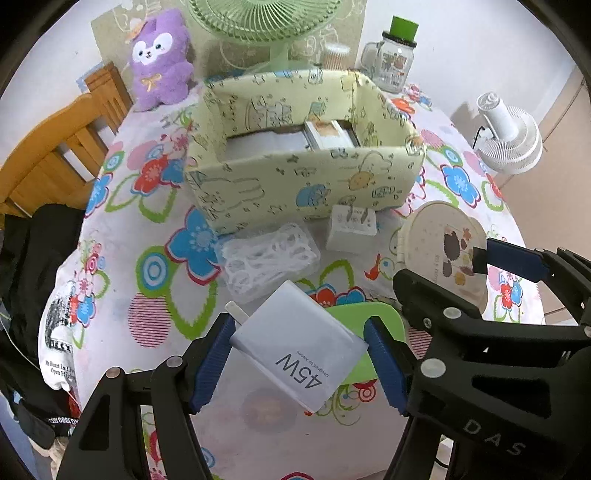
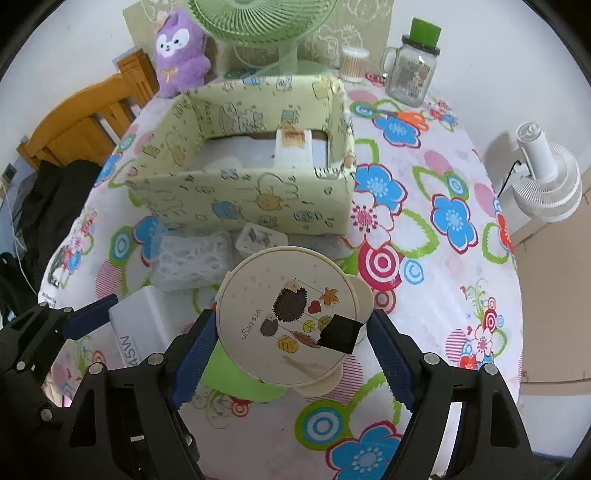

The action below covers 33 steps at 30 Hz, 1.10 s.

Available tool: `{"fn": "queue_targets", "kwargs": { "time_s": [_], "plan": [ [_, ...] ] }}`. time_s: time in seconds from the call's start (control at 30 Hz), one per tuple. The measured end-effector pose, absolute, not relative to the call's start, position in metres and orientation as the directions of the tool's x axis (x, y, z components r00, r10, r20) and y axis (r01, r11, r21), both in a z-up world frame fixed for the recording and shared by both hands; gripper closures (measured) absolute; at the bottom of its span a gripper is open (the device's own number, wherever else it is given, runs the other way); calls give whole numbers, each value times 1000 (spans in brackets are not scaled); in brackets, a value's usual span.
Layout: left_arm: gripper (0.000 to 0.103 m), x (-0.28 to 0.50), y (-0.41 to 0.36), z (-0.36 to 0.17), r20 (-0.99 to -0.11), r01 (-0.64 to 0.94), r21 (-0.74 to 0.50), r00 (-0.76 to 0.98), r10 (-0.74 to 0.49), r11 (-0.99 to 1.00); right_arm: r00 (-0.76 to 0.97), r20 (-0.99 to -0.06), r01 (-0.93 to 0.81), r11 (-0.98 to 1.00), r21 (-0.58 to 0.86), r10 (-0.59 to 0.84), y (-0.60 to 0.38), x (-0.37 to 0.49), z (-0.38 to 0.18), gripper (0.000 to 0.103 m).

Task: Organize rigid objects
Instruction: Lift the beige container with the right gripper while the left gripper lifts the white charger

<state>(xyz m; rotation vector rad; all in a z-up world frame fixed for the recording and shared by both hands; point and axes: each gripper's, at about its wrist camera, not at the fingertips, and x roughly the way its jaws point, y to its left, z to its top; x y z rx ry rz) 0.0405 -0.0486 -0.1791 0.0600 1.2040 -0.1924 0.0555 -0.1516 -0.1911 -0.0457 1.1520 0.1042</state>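
Left hand-held gripper [image 1: 300, 354] grasps white charger [image 1: 299, 349]; right hand-held gripper [image 2: 291, 341] clamps round tin [image 2: 290, 314].

You see an orange wooden chair [image 1: 55, 147] left of the round floral-clothed table [image 1: 147, 258], white wall [image 1: 480, 44] behind.

green fan [image 1: 258, 18]: top cut off | storage box [image 1: 295, 177] contents: mostly hidden

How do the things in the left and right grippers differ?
The 45W charger in the left gripper is a white rectangular block with plain sides. The round tin in the right gripper is a cream disc with a hedgehog print. Both are clamped between blue pads above the tablecloth.
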Motion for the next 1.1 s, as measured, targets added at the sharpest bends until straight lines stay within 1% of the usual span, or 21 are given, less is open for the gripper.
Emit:
{"fn": "queue_targets", "kwargs": {
  "time_s": [0.53, 1.1],
  "plan": [
    [29, 52, -37, -141, -900, 193, -49, 417, -127, 980, 474, -878, -105, 994, 27, 73, -142, 61, -150, 21],
    [29, 98, -34, -129, -887, 168, -56, 445, -126, 984, 482, -872, -126, 991, 32, 89, -141, 107, -131, 21]
  ]
}}
